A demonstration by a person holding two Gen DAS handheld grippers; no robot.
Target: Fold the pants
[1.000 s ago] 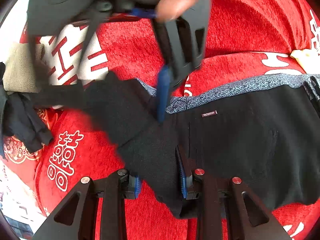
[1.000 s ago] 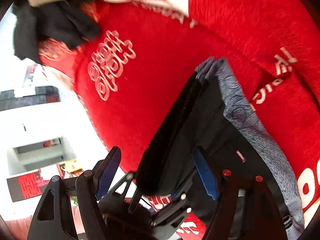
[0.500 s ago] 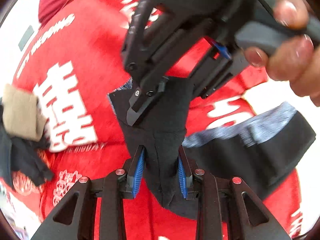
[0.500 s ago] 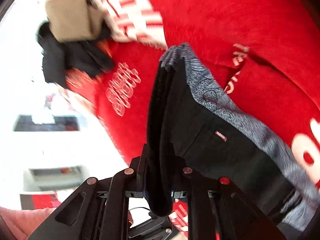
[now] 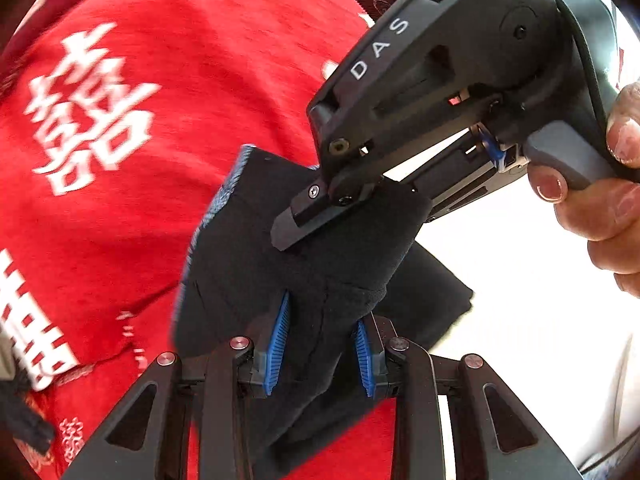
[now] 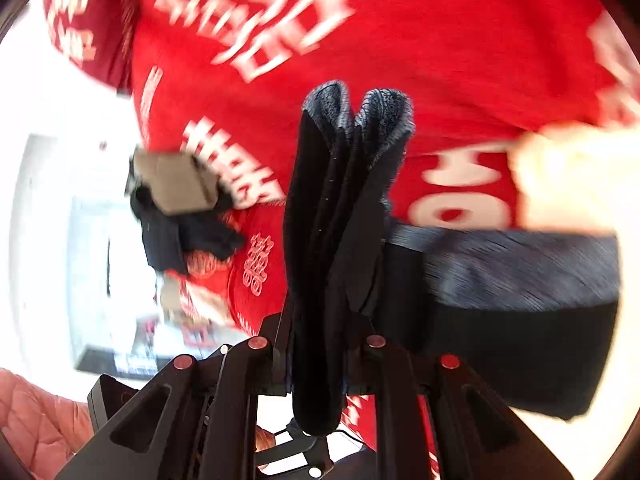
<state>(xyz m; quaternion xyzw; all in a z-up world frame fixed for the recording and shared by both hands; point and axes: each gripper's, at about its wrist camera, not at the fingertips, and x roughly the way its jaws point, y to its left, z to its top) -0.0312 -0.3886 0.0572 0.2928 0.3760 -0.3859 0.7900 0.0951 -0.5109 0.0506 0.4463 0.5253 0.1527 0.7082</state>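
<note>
The black pants (image 5: 256, 264) with a grey-blue waistband are lifted off the red bedspread (image 5: 168, 92). My left gripper (image 5: 322, 344) is shut on a bunched fold of the pants, its blue pads pressing both sides. My right gripper (image 5: 344, 208) shows in the left wrist view, clamped on the same cloth just above the left gripper. In the right wrist view the right gripper (image 6: 320, 344) is shut on a thick folded bundle of the pants (image 6: 336, 220), and the waistband (image 6: 512, 264) trails off to the right.
The red bedspread (image 6: 440, 48) with white characters fills the background. A tan folded cloth on a heap of black clothes (image 6: 180, 204) lies at the bed's edge to the left. A pale item (image 6: 568, 176) lies at right. A pink quilted surface (image 6: 36, 420) shows at lower left.
Both grippers closed on the pants and lifted them off the bed. The right gripper, open a second ago, is now clamped, and the two grippers have come close together.
</note>
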